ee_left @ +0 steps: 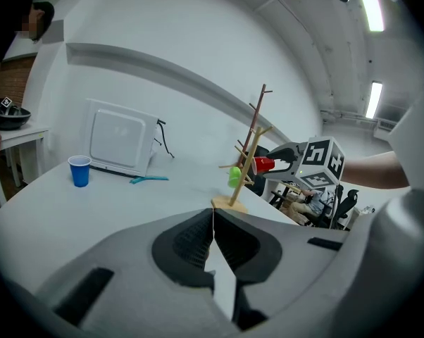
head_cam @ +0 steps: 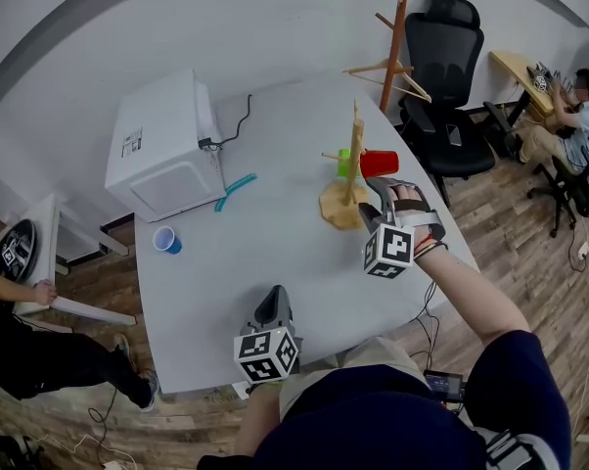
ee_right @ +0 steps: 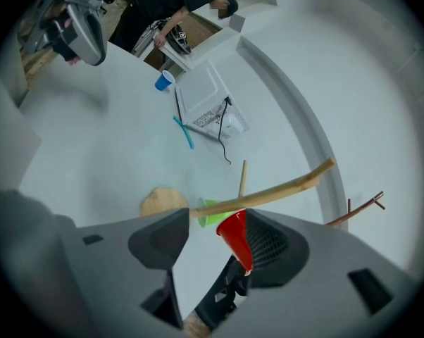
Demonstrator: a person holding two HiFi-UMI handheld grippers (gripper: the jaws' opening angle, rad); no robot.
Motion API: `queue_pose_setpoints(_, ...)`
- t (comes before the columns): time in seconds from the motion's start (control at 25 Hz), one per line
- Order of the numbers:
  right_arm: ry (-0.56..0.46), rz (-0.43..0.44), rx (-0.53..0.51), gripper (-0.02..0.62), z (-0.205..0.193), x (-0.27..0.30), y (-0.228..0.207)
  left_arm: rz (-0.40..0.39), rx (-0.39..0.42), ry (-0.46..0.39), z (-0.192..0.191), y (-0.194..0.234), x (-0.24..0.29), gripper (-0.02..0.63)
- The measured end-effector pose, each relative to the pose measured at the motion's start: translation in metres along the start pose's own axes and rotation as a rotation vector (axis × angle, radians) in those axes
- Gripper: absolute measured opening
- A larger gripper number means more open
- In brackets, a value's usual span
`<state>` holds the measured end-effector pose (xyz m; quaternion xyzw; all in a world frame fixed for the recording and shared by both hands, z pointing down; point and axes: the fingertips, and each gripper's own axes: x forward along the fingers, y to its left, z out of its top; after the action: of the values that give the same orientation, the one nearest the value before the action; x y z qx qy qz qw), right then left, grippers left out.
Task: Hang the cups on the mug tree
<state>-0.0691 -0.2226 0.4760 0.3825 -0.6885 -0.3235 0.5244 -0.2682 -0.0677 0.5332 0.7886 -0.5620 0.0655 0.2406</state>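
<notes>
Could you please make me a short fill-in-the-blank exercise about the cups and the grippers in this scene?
The lone cup upright on the table is ___ in colour.
The hung cup on the mug tree is ___ in colour.
The left gripper has its fingers ___.
Between the open fingers of the right gripper sits a third cup, coloured ___.
Missing words: blue; green; shut; red.

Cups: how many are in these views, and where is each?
3. The blue cup stands on the table near the white box; the green cup hangs on the mug tree; the red cup is at the tree, between the open right tongs. None seems hidden.
</notes>
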Motion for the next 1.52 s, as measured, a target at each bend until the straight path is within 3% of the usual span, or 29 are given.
queue_pose_setpoints(0.12, -0.035, -0.001, 0.034, 0.250, 0.013, -0.007, 0.005, 0.010, 0.000, -0.006, 0.002, 0.003, -0.004, 0.020)
queue_pose_setpoints(0.2, -0.072, -0.025, 0.057, 0.171, 0.025, -0.012, 0.006, 0.018, 0.001, -0.009, 0.003, 0.006, -0.007, 0.020)
queue_pose_setpoints(0.32, -0.119, -0.038, 0.100, 0.104, 0.041, -0.021, 0.007, 0.028, 0.000, -0.018, 0.005, 0.010, -0.011, 0.020)
queue_pose_setpoints(0.52, -0.180, -0.010, 0.182, 0.057, 0.065, -0.036, 0.020, 0.046, 0.000, -0.030, 0.006, 0.014, -0.017, 0.020)
queue_pose_setpoints(0.96, -0.239, 0.132, 0.441, 0.038, 0.094, -0.055, 0.059, 0.081, -0.020, -0.043, 0.003, 0.022, -0.029, 0.020)
queue_pose_setpoints(1.52, -0.365, 0.352, 0.868, 0.034, 0.117, -0.087, 0.086, 0.102, -0.011, -0.051, 0.003, 0.018, -0.036, 0.020)
